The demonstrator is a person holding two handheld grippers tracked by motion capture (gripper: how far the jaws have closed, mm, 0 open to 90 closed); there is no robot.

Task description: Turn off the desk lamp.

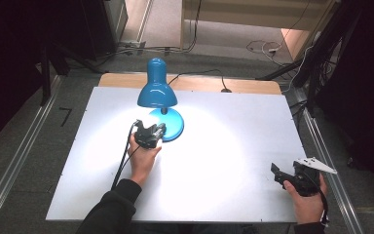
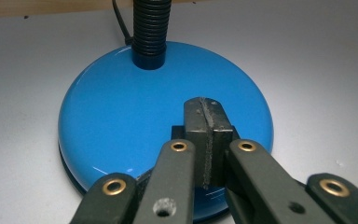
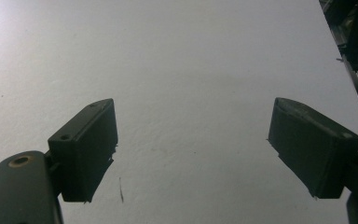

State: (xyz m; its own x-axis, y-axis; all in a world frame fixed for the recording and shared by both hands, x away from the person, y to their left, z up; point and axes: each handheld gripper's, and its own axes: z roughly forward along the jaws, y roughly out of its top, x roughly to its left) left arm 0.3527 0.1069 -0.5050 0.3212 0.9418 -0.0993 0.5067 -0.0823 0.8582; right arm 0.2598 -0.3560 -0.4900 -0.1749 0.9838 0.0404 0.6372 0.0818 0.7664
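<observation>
One blue lamp [image 1: 158, 95]; left hand-held gripper [image 2: 207, 116] closed on its base, right hand-held gripper [image 3: 191, 149] wide.

We look along our left gripper [image 2: 208, 112], whose two black jaws are pressed flat together with nothing between them, rising from the bottom centre of the frame. Their tips sit over the lower right part of the round blue lamp base [image 2: 121, 116]. A black ribbed neck [image 2: 151, 25] rises from the base at top centre. The white table [image 2: 317, 60] lies all around.
</observation>
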